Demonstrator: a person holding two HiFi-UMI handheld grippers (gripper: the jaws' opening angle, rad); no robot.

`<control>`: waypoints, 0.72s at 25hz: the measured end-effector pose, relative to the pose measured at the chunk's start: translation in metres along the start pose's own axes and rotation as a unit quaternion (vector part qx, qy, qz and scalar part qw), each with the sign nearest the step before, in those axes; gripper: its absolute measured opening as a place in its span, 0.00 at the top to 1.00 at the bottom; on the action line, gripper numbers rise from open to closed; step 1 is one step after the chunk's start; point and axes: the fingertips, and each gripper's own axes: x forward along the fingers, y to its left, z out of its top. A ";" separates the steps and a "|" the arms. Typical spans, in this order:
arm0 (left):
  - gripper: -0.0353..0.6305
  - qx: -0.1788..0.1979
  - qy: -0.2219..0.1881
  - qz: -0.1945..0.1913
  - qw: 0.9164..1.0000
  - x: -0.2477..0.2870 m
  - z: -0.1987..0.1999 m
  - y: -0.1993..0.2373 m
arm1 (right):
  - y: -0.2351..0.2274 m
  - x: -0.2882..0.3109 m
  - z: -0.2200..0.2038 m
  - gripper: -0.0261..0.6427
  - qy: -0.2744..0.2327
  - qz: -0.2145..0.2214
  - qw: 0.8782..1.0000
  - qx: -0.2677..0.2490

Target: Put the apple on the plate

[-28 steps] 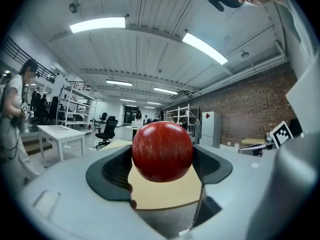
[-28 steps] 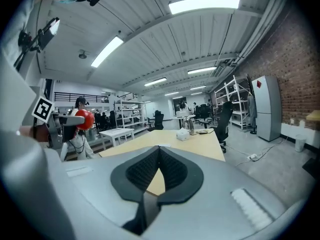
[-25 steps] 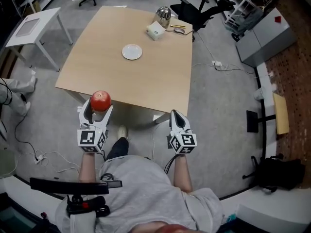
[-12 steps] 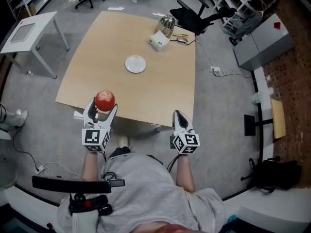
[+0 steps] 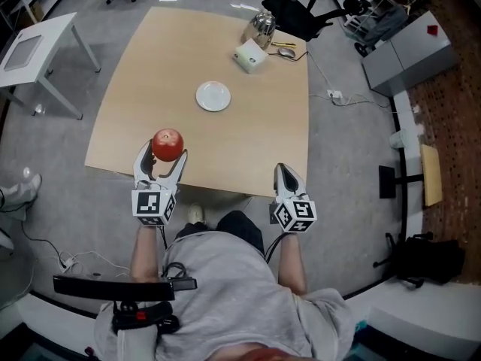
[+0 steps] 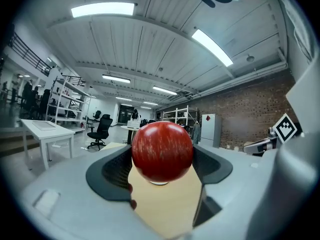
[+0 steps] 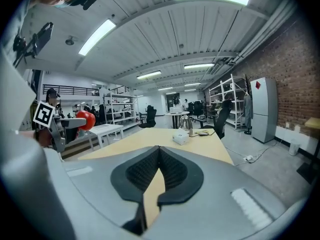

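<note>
While your left gripper [image 5: 161,160] is clamped on the red apple [image 6: 161,151], its two dark pads press against the fruit's sides, and the apple sits high between them, with the top half standing clear of the jaws. From the head view, you hold the apple over the near edge of the light wooden table [image 5: 150,66], close to its near-left corner, and it is not resting on the tabletop. The small white plate [image 5: 213,96] lies bare near the middle of the table, well apart from the apple and farther from you.

Your right gripper [image 5: 284,173] has its jaws together at the tips with nothing between them; it hovers just off the near edge of the table, toward the right corner. Both of your forearms reach forward from a grey shirt.

At the far right corner of the table stand a white box [image 5: 250,56] and, just beyond it, a shiny metal kettle [image 5: 262,23]. A black office chair [image 5: 308,17] sits past that corner, and a small white side table [image 5: 30,47] stands on the grey floor to your left.
</note>
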 end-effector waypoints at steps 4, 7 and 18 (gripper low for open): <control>0.35 0.001 0.004 0.000 1.000 0.018 -0.002 0.002 | -0.009 0.016 -0.003 0.95 0.005 0.002 1.000 0.002; 0.35 0.005 0.004 0.001 1.000 0.038 -0.006 0.001 | -0.019 0.035 -0.002 0.95 0.004 0.007 1.000 0.003; 0.35 0.012 0.021 0.009 1.000 0.136 -0.025 0.004 | -0.069 0.124 -0.001 0.95 0.035 0.046 0.998 0.011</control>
